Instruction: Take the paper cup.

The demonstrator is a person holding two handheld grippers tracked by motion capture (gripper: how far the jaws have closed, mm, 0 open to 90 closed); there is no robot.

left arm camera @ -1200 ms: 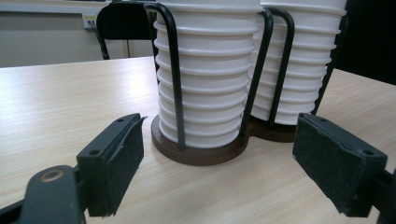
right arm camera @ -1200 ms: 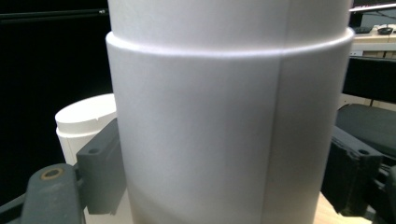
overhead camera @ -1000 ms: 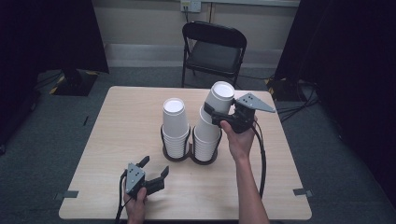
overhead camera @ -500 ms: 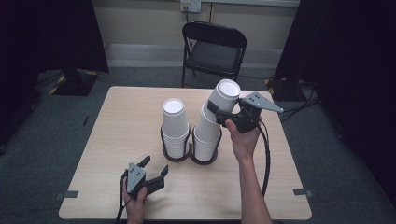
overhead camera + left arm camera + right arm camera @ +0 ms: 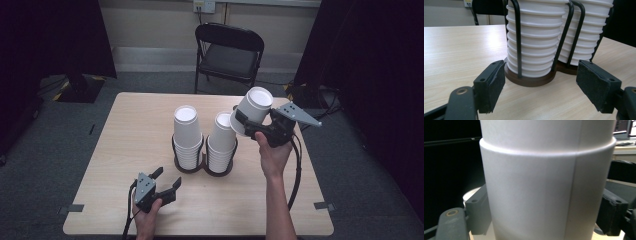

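Note:
Two stacks of white paper cups, the left stack and the right stack, stand in a black wire holder with a brown base at the table's middle. My right gripper is shut on a single white cup, tilted and held in the air just right of the right stack; in the right gripper view the cup sits between both pads. My left gripper rests near the front edge, aimed at the holder. Its jaws have just been closing a little and stand open, with nothing between the pads.
The light wooden table has bare room on the left, right and front of the holder. A black folding chair stands behind the far edge. Cables trail from both grippers toward the near edge.
My right gripper has carried the white cup up and to the right, off the top of the right stack. The left gripper has stayed where it was.

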